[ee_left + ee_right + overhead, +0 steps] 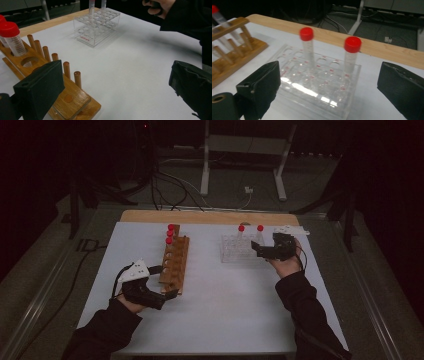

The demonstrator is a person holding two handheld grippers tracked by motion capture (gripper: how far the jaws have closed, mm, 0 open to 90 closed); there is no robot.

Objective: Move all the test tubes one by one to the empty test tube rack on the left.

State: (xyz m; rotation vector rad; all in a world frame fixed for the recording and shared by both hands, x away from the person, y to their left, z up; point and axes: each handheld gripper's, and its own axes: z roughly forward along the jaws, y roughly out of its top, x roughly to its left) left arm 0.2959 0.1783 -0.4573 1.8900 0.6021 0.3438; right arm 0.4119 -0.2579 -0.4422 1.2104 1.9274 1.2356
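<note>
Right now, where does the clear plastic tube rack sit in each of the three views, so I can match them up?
High view: clear plastic tube rack right of centre, just left of the right gripper.
Left gripper view: top centre, far across the white table.
Right gripper view: centre, close ahead between the jaws.
Shared landmark: the wooden tube rack with red-capped tubes.

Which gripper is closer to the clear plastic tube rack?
The right gripper: it sits at the clear plastic tube rack's right edge. The left gripper is far off, by the wooden rack's near end.
</note>
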